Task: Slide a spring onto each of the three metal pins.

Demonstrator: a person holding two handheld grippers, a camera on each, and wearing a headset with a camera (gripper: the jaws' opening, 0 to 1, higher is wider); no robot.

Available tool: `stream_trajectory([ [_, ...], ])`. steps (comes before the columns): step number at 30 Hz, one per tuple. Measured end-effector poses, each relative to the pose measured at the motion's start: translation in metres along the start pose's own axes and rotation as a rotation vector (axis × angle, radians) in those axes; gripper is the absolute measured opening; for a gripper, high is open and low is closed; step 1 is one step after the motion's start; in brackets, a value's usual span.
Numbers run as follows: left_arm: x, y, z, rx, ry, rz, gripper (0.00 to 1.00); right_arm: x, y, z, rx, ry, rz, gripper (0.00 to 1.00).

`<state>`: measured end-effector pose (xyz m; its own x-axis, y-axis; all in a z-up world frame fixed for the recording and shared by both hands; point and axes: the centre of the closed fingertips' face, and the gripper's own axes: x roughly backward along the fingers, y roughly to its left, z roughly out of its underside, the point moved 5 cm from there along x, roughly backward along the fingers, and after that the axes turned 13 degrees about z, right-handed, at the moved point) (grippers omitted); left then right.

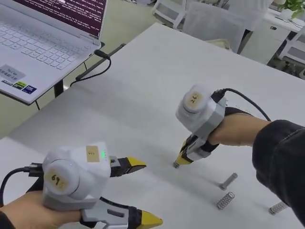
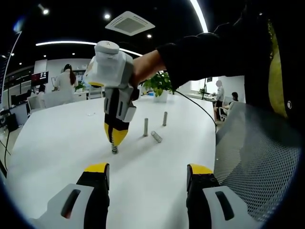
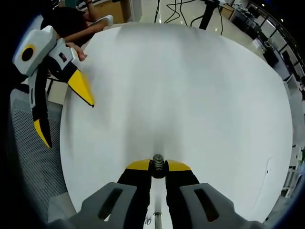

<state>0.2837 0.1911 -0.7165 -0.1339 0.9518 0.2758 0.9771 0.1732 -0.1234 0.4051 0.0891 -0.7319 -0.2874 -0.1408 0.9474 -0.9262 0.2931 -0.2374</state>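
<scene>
One spring sits pinched at the tip of the right gripper.

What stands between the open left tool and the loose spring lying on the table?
Nothing visible does. Only bare table lies between the left tool and the loose spring; the right tool stands to one side of that path.

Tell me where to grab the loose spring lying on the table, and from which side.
Grip the spring across its middle, coming straight down from above: it lies flat on the table, so only its rounded sides are free. Probably set the jaws across its length, keeping clear of the pin standing beside it.
</scene>
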Motion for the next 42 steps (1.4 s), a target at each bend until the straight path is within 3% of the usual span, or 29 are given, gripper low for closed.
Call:
stream_trajectory([
  [10, -0.001, 0.0, 0.0, 0.003, 0.003, 0.002, 0.61, 0.001, 0.004, 0.0, 0.019, -0.009, -0.006, 0.09],
  [22, -0.002, 0.0, 0.0, 0.0, 0.008, 0.007, 0.61, 0.005, 0.004, 0.005, 0.014, -0.026, -0.007, 0.17],
  [42, -0.02, 0.002, -0.007, 0.003, 0.014, 0.044, 0.59, 0.047, -0.005, 0.022, -0.064, -0.111, 0.059, 0.2],
])
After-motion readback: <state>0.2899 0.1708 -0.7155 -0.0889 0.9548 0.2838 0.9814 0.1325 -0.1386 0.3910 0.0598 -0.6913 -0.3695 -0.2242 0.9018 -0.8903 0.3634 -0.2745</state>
